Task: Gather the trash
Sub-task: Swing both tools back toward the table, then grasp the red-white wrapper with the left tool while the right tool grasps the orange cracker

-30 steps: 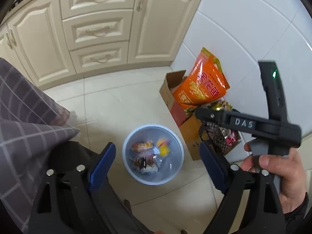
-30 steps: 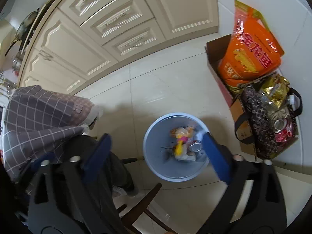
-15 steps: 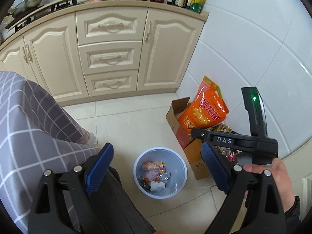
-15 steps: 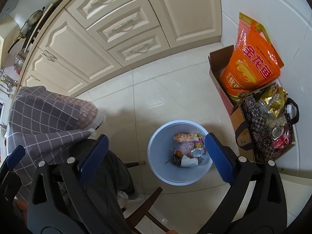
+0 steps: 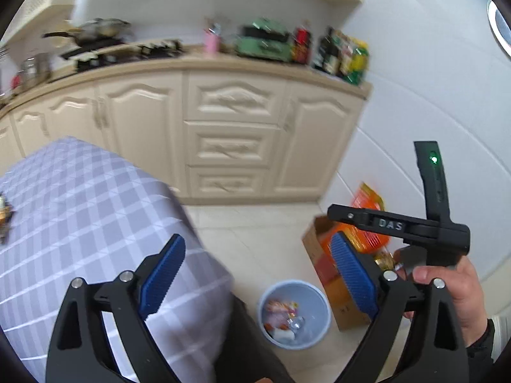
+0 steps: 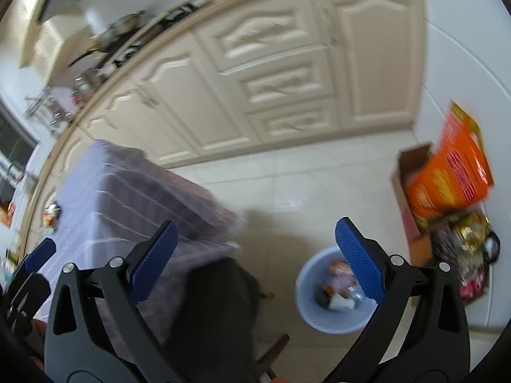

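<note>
Both pairs of tongs look to be between drops, judging by how they hang empty over the floor with trash already lying in the round pale-blue plastic bin [image 5: 293, 314]. The left tongs [image 5: 257, 277] stand wide apart with nothing between the blue pads, and the right tongs [image 6: 254, 261] are spread just as wide and hold nothing either.

The bin sits on the pale tiled floor [image 6: 303, 178], just beside the brown cardboard box [image 5: 322, 255] that holds an orange printed bag [image 6: 450, 172]. Inside the bin lie crumpled wrappers and what seems a small can, too blurred to sort out. In the left view the bin sits low between the two pads, nearer the right-hand pad; in the right view that pad overlaps the bin's rim.

On the other side of the bin from the box is the table under a grey-and-white checked cloth [image 5: 80, 210]. A small dark bit of litter [image 5: 3, 220] lies at the cloth's far edge, well apart from the bin. The next move probably calls for turning one pair of tongs to that scrap and bringing the open pads down either side of it.
</note>
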Demonstrator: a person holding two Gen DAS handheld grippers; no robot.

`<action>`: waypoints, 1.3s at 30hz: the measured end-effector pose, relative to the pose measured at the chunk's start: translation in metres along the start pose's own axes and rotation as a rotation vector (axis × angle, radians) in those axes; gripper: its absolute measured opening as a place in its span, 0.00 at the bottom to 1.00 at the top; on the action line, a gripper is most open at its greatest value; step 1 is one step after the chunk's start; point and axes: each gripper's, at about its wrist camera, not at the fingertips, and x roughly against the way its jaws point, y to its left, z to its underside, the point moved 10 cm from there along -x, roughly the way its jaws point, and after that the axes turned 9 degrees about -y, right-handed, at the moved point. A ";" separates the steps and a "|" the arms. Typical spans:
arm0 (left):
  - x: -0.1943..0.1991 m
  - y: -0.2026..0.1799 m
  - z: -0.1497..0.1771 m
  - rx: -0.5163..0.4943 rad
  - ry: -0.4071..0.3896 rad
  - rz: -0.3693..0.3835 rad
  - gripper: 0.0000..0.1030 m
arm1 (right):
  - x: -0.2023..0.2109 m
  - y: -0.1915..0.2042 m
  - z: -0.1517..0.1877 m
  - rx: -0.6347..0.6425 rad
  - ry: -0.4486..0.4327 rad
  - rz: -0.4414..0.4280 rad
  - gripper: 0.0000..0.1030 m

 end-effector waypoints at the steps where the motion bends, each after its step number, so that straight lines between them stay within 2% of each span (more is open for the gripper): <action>1: 0.007 0.010 -0.005 0.011 -0.018 -0.014 0.88 | -0.001 0.019 -0.005 0.022 -0.005 -0.024 0.94; 8: 0.068 0.098 -0.037 0.083 -0.141 -0.168 0.89 | -0.011 0.139 -0.019 0.168 -0.022 -0.164 0.94; 14: 0.116 0.182 -0.042 0.140 -0.188 -0.331 0.89 | -0.026 0.242 -0.007 0.296 -0.004 -0.275 0.94; 21: 0.165 0.289 -0.015 0.259 -0.193 -0.506 0.89 | -0.050 0.338 0.025 0.431 0.047 -0.378 0.94; 24: 0.177 0.324 -0.003 0.304 -0.181 -0.555 0.89 | -0.062 0.379 0.044 0.497 0.073 -0.412 0.94; 30: 0.184 0.368 0.021 0.337 -0.147 -0.612 0.89 | -0.090 0.436 0.075 0.595 0.121 -0.458 0.94; 33: 0.182 0.380 0.027 0.343 -0.131 -0.622 0.89 | -0.111 0.461 0.092 0.646 0.153 -0.465 0.86; 39: 0.176 0.410 0.034 0.360 -0.107 -0.638 0.89 | -0.140 0.481 0.116 0.706 0.223 -0.469 0.59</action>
